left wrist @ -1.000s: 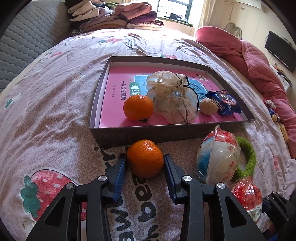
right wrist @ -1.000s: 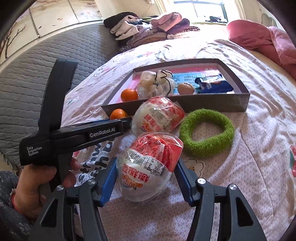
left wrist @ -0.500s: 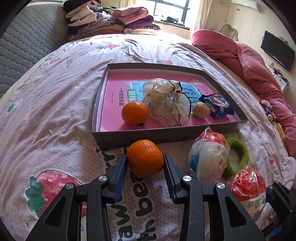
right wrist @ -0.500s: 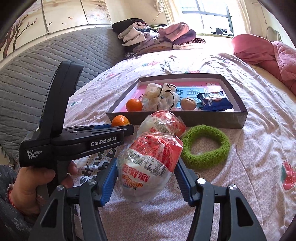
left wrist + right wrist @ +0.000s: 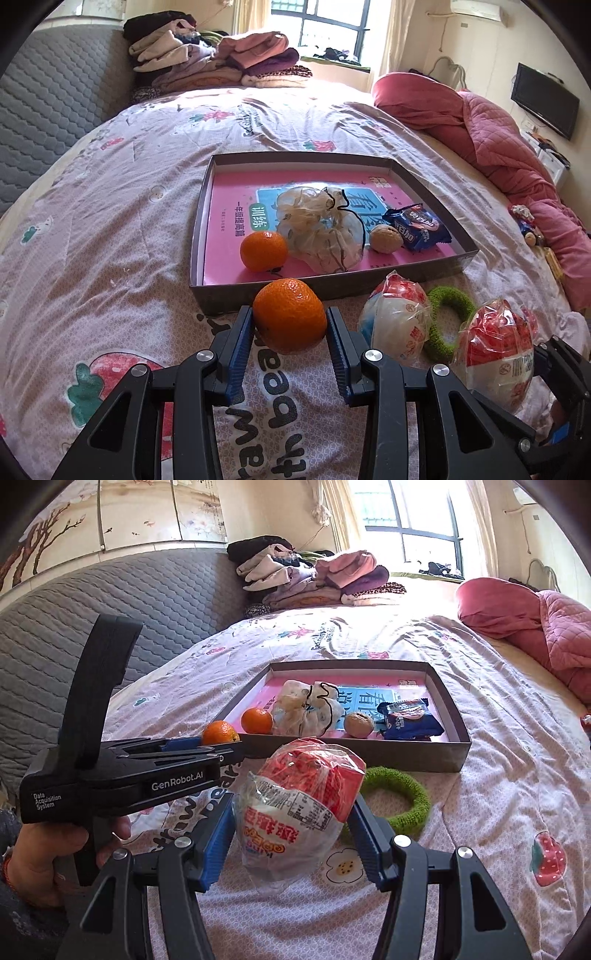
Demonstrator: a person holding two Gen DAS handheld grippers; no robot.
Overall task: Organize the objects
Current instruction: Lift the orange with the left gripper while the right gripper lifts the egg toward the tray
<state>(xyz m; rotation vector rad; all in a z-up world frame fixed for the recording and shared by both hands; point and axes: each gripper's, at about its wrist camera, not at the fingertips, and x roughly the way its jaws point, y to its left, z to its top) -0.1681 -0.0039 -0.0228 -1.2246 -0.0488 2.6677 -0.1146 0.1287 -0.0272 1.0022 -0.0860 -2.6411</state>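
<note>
My left gripper (image 5: 290, 330) is shut on an orange (image 5: 290, 321), held just above the bedsheet in front of the grey tray (image 5: 197, 236). In the tray lie a second orange (image 5: 263, 251), a mesh pouch (image 5: 321, 229), a walnut (image 5: 386, 239) and a blue biscuit packet (image 5: 417, 227) on a pink book. My right gripper (image 5: 291, 827) is shut on a red-and-white wrapped snack (image 5: 295, 812), off the bed, short of the tray (image 5: 406, 753). A person's hand holds the left gripper's body (image 5: 129, 771) at the left of the right wrist view.
A second wrapped snack (image 5: 395, 328) and a green fuzzy ring (image 5: 450, 325) lie on the sheet before the tray's front right. Folded clothes (image 5: 221, 62) are stacked at the head of the bed, and a pink quilt (image 5: 498, 140) is bunched on the right.
The left gripper has risen with the orange, which now overlaps the tray's front wall. The right gripper has tilted up a little, still gripping the wrapped snack.
</note>
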